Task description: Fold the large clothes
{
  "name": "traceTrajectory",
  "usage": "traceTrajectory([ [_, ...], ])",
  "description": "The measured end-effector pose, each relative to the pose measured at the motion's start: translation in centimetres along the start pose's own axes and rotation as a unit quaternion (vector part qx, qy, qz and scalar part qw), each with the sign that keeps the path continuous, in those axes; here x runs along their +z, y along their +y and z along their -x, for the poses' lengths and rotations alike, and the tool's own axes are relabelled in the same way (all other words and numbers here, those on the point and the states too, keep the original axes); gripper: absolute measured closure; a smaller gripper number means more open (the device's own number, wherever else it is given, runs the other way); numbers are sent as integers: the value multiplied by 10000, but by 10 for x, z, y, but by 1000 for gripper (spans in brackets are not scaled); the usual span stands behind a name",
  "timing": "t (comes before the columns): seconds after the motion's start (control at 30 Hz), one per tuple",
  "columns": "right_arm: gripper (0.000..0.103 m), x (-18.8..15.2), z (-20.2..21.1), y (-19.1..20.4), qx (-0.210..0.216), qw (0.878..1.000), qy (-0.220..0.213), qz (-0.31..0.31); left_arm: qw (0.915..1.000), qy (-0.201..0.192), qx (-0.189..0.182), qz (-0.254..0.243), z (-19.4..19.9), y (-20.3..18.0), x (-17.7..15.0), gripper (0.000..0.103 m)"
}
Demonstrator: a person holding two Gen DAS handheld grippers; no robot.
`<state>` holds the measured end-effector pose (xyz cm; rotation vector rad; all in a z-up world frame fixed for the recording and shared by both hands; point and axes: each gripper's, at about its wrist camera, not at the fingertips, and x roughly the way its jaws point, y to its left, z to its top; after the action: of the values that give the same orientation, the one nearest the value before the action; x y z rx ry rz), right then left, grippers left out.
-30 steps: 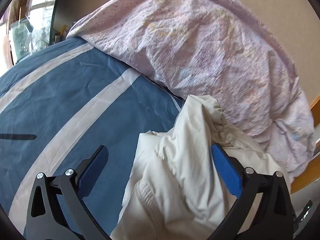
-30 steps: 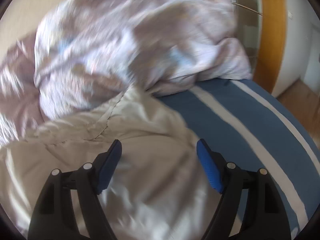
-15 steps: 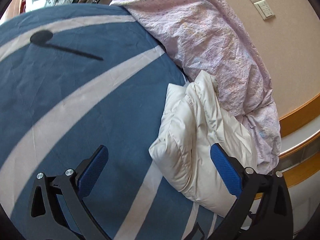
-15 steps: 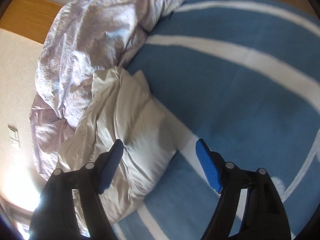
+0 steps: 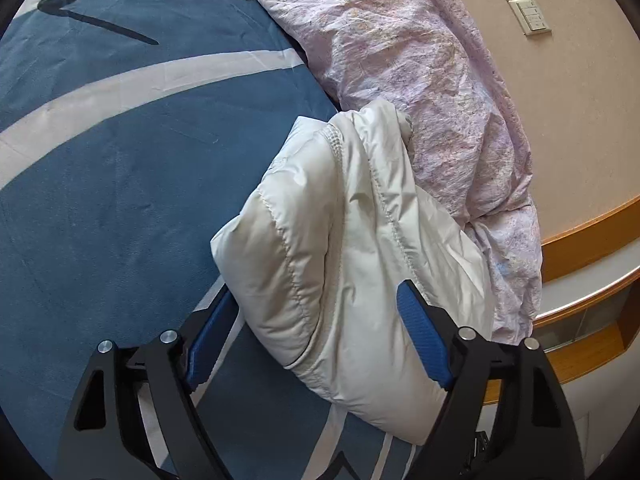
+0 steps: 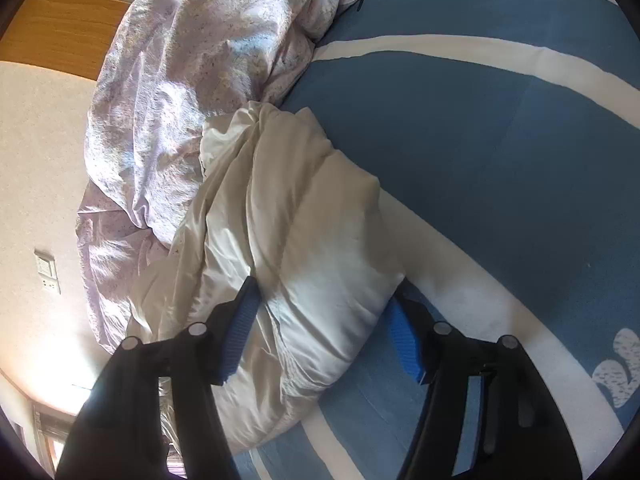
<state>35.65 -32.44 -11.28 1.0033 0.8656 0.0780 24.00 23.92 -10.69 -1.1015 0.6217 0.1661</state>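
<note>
So the jacket (image 5: 360,248) is a puffy cream-white quilted one, bunched into a thick bundle on the bed (image 5: 120,184), right at the edge of the blue sheet with its white stripes. It isn't flat at all, more like a fat roll with the stitched seams showing and a ribbed bit near the top.

Left tool (image 5: 320,340) straddles the near end of the bundle, blue pads on either side of it. Its jaws are closing with the jacket between them; the left pad is partly tucked behind the fabric, so I can't tell if either pad is really pressing yet. Right tool (image 6: 324,332) is the same deal from the other side: jaws closing around the puffy end, one pad lying against a fold, the other right at the edge of the bundle. Looks like contact, but not a clear squeeze.

What's crowding it: a big crumpled pink quilt (image 5: 420,80) is heaped right against the far side of the jacket, touching it and running along the wall (image 5: 580,120). There's a socket and switch plate (image 5: 520,0) on that wall, and a wooden ledge (image 5: 580,232) past the bed's end. The sheet side is open blue fabric.
</note>
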Motion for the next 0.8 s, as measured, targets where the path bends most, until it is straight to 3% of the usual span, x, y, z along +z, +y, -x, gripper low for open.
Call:
traceTrajectory([
  [0.1,45,0,-1,-1,86,9999,-57,-13,9994,-147,-215,241,-2,1,0,21],
  [0.2,51,-1,-2,-2,139,9998,-123,13,9966,-281,-484,603,-1,8,1,31],
  [0.27,59,-2,-1,-1,186,9996,-189,64,9945,-296,-610,800,-3,15,2,54],
  [0.37,71,-4,1,5,224,9992,-249,233,9920,-269,-889,856,-2,21,6,73],
  [0.53,79,-5,8,13,332,9981,-304,421,9868,-250,-1285,956,1,21,13,81],
  [0.8,82,-17,28,37,598,9939,-351,855,9854,-279,-1465,820,13,19,32,83],
])
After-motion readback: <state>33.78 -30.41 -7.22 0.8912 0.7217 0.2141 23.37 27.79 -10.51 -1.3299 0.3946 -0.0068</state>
